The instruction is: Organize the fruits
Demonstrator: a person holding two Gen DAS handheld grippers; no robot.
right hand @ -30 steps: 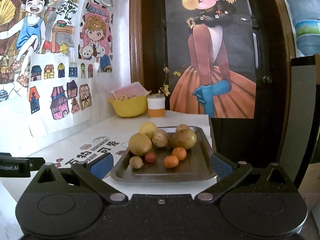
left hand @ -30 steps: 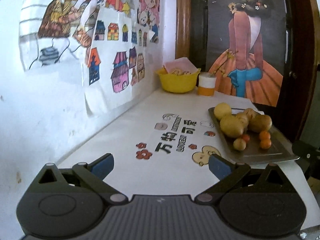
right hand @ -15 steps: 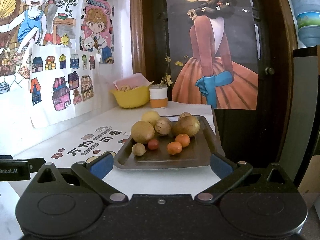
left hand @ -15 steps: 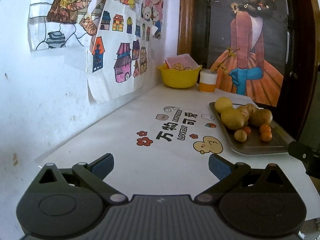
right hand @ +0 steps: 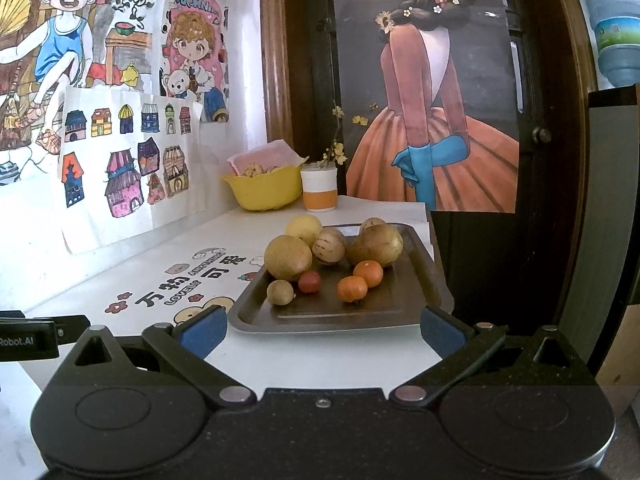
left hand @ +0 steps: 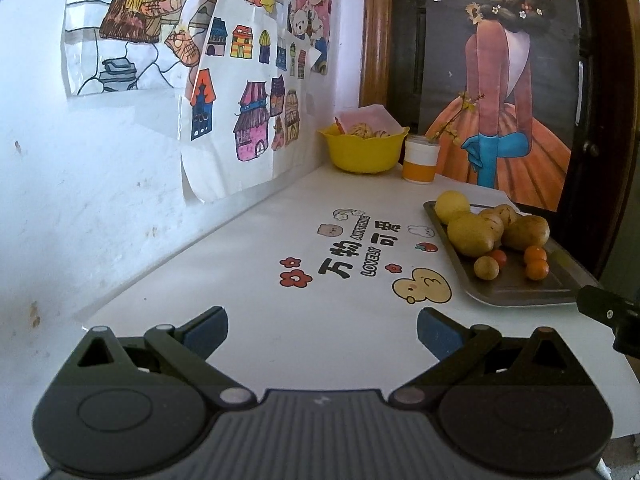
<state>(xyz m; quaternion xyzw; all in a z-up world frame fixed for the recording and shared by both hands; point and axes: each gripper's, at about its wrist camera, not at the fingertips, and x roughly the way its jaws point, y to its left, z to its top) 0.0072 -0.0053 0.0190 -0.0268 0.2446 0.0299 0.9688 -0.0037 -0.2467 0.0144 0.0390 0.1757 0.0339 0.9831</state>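
Both tongs stand with fingers spread wide and hold nothing: the left gripper (left hand: 322,330) hangs over the white table (left hand: 248,264), the right gripper (right hand: 322,330) just short of the metal tray (right hand: 400,308). Straight ahead of the right one, the tray's fruits (right hand: 332,258) cluster together; from the left gripper they lie ahead and to its right. Well beyond both sits a yellow bowl (left hand: 366,152).
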